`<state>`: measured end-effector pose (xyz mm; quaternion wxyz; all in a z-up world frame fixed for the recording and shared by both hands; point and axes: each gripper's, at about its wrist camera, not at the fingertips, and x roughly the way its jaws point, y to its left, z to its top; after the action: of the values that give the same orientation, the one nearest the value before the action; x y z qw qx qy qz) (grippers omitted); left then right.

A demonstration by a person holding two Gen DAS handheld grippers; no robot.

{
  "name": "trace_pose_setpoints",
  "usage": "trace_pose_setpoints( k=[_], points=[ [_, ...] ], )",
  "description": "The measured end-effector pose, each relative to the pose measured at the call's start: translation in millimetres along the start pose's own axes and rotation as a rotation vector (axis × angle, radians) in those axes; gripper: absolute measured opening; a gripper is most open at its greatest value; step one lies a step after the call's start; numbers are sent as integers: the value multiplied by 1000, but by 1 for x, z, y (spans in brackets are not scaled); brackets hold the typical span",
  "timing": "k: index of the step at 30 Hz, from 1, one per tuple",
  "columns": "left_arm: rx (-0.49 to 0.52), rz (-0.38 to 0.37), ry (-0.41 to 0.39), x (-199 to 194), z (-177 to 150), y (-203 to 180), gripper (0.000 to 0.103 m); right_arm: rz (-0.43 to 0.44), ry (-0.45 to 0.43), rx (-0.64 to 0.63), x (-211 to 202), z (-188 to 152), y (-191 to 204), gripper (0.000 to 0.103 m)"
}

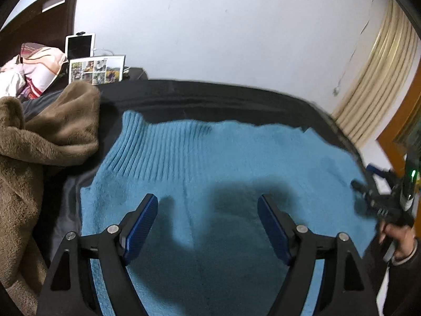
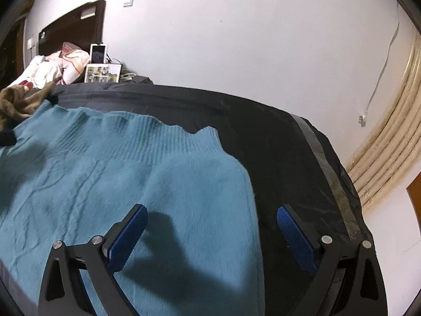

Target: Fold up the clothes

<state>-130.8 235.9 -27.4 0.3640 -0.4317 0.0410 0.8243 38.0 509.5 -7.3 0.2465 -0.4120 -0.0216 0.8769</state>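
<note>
Sweater (image 1: 223, 158), teal knit, lies spread flat on the bed (image 2: 276, 137) over a dark cover, its ribbed band toward the wall; a brown blanket (image 1: 47, 137) is bunched just beside it; the left gripper (image 1: 208, 221) hangs above the knit, jaws wide and empty; the right gripper (image 2: 211, 229) straddles the sweater's edge, jaws wide, nothing between them; pillows (image 2: 71, 63) sit by the headboard.

The right gripper (image 2: 211, 233) hangs with jaws wide and empty above the blue sweater (image 2: 110, 173), which lies flat on a dark bedcover (image 2: 276, 152). A brown blanket (image 2: 18, 102) sits far left.
</note>
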Motion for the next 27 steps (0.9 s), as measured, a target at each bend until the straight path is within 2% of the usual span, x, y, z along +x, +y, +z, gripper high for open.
trace_pose_setpoints(
  k=[2, 7, 10, 15, 18, 20, 25, 27],
  points=[
    [-33, 25, 27, 11, -3, 11, 81, -14, 30, 13, 15, 3, -4, 99],
    [-105, -34, 5, 11, -3, 33, 81, 73, 71, 143, 29, -10, -34, 99],
    [-79, -13, -1, 12, -4, 31, 81, 77, 63, 151, 30, -14, -36, 99],
    [-29, 33, -4, 14, -6, 23, 82, 35, 44, 116, 24, -16, -27, 101],
    [-18, 41, -5, 16, -4, 23, 83, 63, 55, 155, 24, -18, -33, 101],
    [-19, 38, -5, 16, -4, 24, 83, 94, 58, 195, 20, -22, -39, 101],
    [-15, 37, -6, 15, -4, 21, 84, 93, 34, 231, -12, -42, -50, 101],
    [-12, 39, -6, 15, -4, 21, 84, 117, 32, 284, -26, -54, -62, 101]
  ],
)
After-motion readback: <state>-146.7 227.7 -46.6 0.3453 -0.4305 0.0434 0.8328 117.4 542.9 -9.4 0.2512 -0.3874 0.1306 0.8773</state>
